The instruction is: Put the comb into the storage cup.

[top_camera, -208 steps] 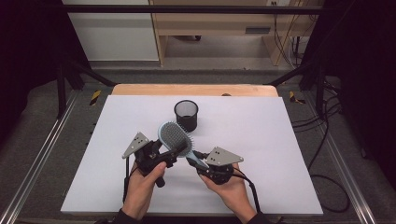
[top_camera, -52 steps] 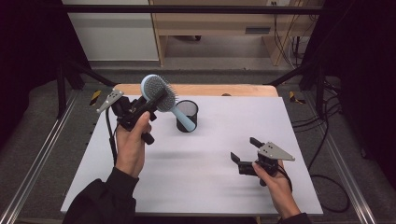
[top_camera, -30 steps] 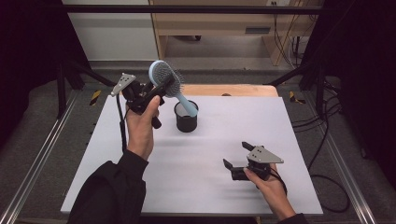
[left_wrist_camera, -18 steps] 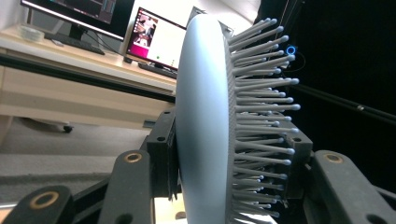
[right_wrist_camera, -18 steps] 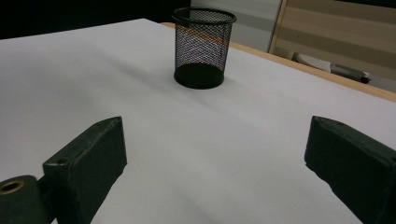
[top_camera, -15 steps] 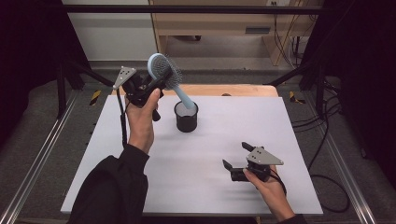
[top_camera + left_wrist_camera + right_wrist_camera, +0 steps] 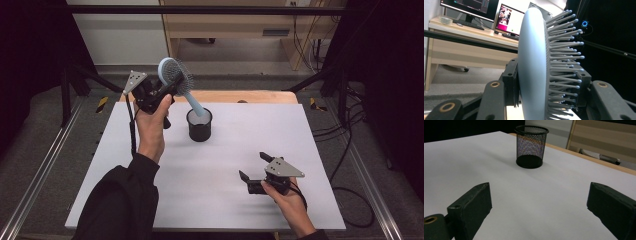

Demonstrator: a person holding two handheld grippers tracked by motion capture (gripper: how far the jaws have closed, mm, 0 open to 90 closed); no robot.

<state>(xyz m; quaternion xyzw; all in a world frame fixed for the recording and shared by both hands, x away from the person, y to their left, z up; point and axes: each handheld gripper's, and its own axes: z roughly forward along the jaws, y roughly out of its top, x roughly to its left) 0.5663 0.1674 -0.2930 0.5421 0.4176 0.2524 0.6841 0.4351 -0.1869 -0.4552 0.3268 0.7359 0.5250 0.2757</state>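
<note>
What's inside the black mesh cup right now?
The tip of the pale blue hairbrush handle dips past the rim of the black mesh cup, held by the left gripper. The cup's bottom is hidden in the high view.

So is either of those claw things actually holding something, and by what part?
Yes: the left gripper clamps the blue hairbrush by its head, handle end pointing down at the black mesh cup. The right gripper is open and holds nothing.

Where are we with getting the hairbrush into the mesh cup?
Done: the left gripper is clamped on the head of the hairbrush and has it raised above the mesh cup. In hand: the handle tip is at the cup's mouth. Left: lower and release. The right gripper rests open on the table, empty.
</note>
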